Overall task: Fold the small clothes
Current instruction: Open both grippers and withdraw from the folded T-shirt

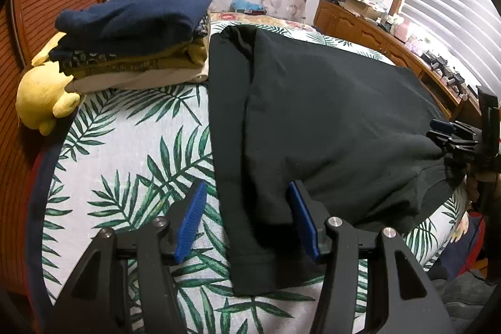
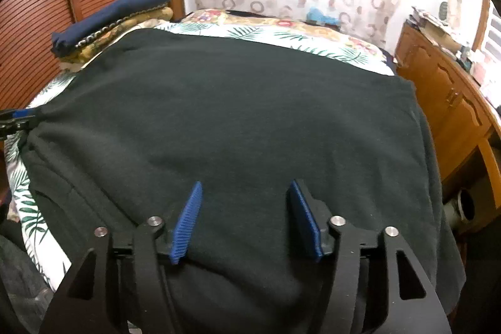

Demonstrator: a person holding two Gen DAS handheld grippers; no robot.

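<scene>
Lying flat across the palm-leaf printed bedspread (image 1: 131,127), the dark green fleece garment (image 1: 313,121) reaches the bed's near edge and right side. Over its near-left sleeve the left gripper (image 1: 247,218) hangs released, blue pads apart. Over the near hem the right gripper (image 2: 245,218) stands likewise unclenched. At the far-left corner sits a stack of folded clothes (image 1: 134,43), touching a yellow plush toy (image 1: 43,99).

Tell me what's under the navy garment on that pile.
Under the navy garment lie a patterned piece, mustard clothes and a cream one. The pile's far side and anything beneath it are hidden.
</scene>
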